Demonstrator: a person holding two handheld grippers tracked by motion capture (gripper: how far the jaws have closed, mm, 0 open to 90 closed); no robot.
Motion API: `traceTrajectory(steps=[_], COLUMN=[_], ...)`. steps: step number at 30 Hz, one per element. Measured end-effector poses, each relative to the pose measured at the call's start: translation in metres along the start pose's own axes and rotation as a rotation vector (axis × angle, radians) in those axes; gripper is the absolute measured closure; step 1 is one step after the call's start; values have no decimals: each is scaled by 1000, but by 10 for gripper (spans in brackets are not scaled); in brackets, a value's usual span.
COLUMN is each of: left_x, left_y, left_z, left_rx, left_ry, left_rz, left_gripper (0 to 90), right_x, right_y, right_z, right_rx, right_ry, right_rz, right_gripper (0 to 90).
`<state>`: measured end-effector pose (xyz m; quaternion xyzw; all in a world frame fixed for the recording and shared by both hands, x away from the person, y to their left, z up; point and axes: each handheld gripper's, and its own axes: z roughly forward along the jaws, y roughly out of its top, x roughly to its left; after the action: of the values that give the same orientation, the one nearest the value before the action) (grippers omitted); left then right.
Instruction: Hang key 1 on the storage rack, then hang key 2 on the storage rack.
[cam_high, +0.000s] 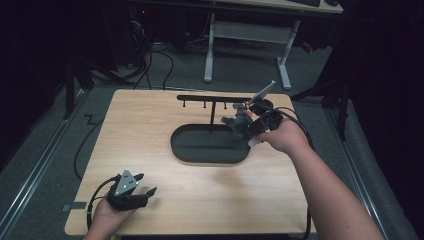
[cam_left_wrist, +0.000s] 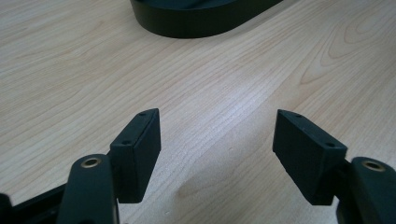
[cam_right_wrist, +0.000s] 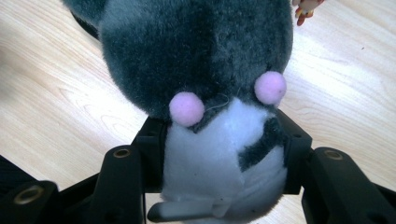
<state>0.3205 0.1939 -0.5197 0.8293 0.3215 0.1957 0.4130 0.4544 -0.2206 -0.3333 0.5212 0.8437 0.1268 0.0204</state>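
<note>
In the right gripper view the plush toy (cam_right_wrist: 201, 60) is cut off at the top edge, so its upper part is hidden; its white lower part sits between the jaws and covers their inner faces; a small orange thing (cam_right_wrist: 306, 8) at the top edge is too cut to tell; in the high view the toy (cam_high: 239, 121) is small and blurred; the tray (cam_left_wrist: 205, 16) is cut by the left gripper view's top edge.

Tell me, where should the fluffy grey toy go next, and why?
Probably a little up toward the hooks of the black rack. The right gripper is shut on the plush toy, holding it over the rack's oval base, just beside the hook bar. The left gripper rests open on the table.
</note>
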Motion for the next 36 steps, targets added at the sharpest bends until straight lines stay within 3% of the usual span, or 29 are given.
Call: traceTrajectory(steps=[5, 17, 20, 24, 27, 36], left_x=[-4, -2, -3, -5, -7, -8], left_y=[0, -2, -1, 0, -1, -2], left_z=[2, -1, -1, 0, 0, 0], left_rx=[15, 14, 24, 19, 20, 34], left_ry=[-7, -13, -18, -19, -20, -23], left_rz=[22, 18, 28, 30, 32, 43], left_gripper=[326, 327, 328, 328, 329, 332], right_x=[3, 13, 11, 8, 6, 9], right_y=[12, 28, 30, 31, 31, 22], right_z=[-7, -13, -13, -13, -7, 25], right_rx=[-10, -23, -45, -84, -72, 4], right_ry=[-16, -66, -113, -137, -158, -126], right_rz=[10, 24, 36, 61, 56, 19], right_gripper=[498, 498, 498, 497, 497, 493])
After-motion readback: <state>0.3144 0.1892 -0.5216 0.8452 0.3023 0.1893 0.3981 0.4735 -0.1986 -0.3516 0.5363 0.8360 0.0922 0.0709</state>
